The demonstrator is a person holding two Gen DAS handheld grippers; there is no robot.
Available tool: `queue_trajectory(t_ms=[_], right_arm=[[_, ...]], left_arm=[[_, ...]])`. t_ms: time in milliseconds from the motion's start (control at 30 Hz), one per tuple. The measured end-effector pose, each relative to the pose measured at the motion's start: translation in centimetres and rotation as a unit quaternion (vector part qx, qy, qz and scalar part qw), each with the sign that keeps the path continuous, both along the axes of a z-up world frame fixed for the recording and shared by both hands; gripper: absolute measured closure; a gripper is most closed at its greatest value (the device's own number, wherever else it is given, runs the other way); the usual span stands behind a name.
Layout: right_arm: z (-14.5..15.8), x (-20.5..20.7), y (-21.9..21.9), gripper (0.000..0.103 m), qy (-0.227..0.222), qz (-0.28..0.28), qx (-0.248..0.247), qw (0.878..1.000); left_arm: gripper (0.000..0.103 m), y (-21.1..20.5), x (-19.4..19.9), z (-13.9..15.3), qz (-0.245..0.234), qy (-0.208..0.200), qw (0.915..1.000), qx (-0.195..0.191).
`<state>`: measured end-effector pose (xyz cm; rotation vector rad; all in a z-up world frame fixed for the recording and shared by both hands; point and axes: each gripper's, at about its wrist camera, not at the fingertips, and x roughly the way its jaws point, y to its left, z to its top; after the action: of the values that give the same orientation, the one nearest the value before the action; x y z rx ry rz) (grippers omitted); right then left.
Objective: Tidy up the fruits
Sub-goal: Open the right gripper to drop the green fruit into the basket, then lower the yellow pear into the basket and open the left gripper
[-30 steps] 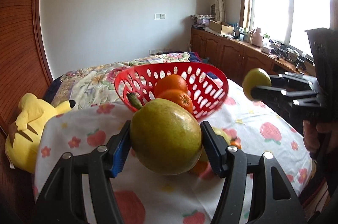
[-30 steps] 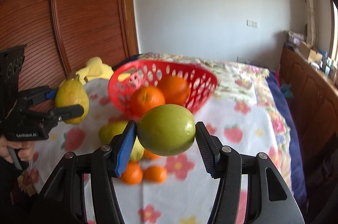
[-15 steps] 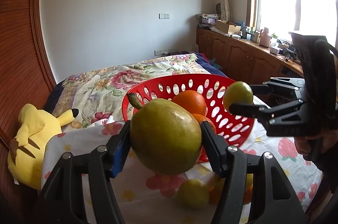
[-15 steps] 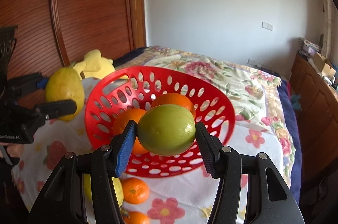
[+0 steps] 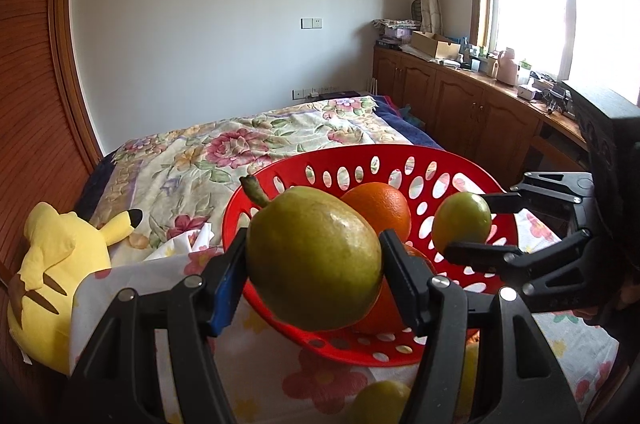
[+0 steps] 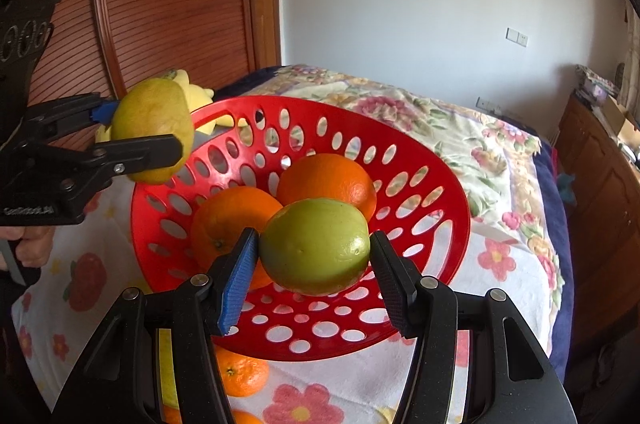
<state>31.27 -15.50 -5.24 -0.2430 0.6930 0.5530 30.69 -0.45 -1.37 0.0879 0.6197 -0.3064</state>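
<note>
My left gripper (image 5: 314,264) is shut on a yellow-green pear (image 5: 312,256), held at the near left rim of the red perforated basket (image 5: 404,160). My right gripper (image 6: 314,260) is shut on a round green fruit (image 6: 316,244) above the basket's (image 6: 440,220) front half. Two oranges (image 6: 326,180) (image 6: 228,216) lie inside the basket. In the right wrist view the pear (image 6: 154,134) hangs in the left gripper (image 6: 148,132) over the basket's left rim. In the left wrist view the green fruit (image 5: 462,222) sits in the right gripper (image 5: 464,224) over the basket's right side.
Loose small oranges (image 6: 244,372) and a yellow-green fruit (image 5: 380,400) lie on the flowered cloth (image 6: 500,264) in front of the basket. A yellow plush toy (image 5: 52,264) lies at the left. Wooden cabinets (image 5: 460,104) line the right wall.
Both grippers have carried their fruit forward to the basket, which now looms larger and closer. The green fruit moved from beside the basket to over it. Neither grip has changed.
</note>
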Motion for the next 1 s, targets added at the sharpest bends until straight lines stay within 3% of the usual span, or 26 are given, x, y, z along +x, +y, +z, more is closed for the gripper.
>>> queue_trajectory(t_ms=[567,833,1000], right_arm=[[0.2,0.2,-0.6,0.043,-0.004,-0.004,0.020,1.000],[0.5,-0.5,-1.3,0.043,-0.009,-0.006,0.034,0.999],[0.7,-1.2,-1.3,0.043,-0.012,-0.007,0.035,0.999]], left_arm=[[0.040,-1.0,2.2,-0.8,0.004,0.017,0.9997,0.018],[0.039,-1.5,2.9,-1.3,0.007,0.031,0.9994,0.016],[0.037,-0.6,2.4,-0.3,0.028,0.017,0.9995,0.004]])
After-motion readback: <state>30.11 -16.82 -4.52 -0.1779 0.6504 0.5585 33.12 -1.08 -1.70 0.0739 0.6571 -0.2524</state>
